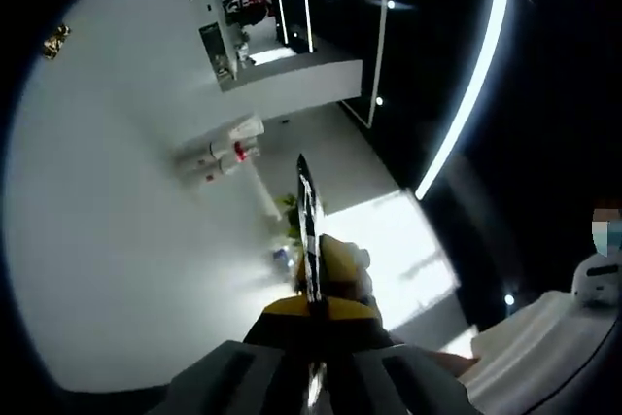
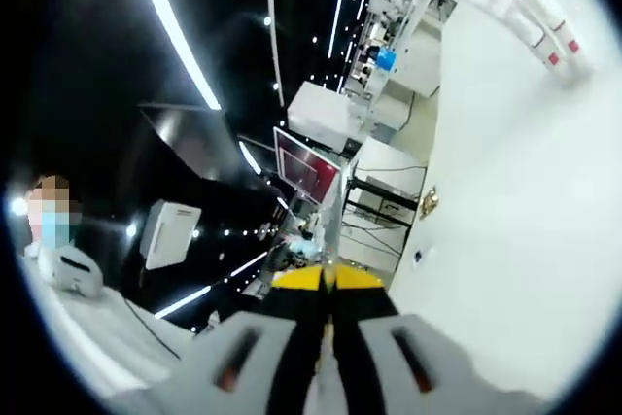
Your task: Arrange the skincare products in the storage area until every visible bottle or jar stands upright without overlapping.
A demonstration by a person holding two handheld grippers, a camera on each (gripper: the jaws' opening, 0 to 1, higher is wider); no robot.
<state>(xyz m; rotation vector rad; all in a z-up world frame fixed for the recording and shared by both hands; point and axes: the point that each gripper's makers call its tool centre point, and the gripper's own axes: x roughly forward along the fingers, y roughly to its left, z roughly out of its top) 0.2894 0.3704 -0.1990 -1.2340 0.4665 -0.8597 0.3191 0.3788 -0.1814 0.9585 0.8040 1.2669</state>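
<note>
The room is dark, lit by bright light strips (image 1: 466, 94) overhead, with a broad white wall (image 1: 117, 221) taking up much of both views. Both cameras point up and away from any counter. In the left gripper view, white tubes with red marks (image 1: 228, 155) are fixed to the wall at about 11 o'clock from the left gripper (image 1: 309, 240). The same fittings appear at 1 o'clock in the right gripper view. A desk with a red-lit screen (image 2: 306, 167) sits at 12 o'clock there, beyond the right gripper (image 2: 328, 284).

The left gripper's fingers are pressed together, edge-on, holding nothing that can be made out. The right gripper's fingers are likewise closed to a thin seam and empty.

Skincare products and storage area: neither can be located in these views, and no container or its contents can be inspected.

Judgement: no arranging step is in hand; the grippers are raised clear of the work. The next move calls for lowering both toward the storage area and opening the fingers before any grasp.
</note>
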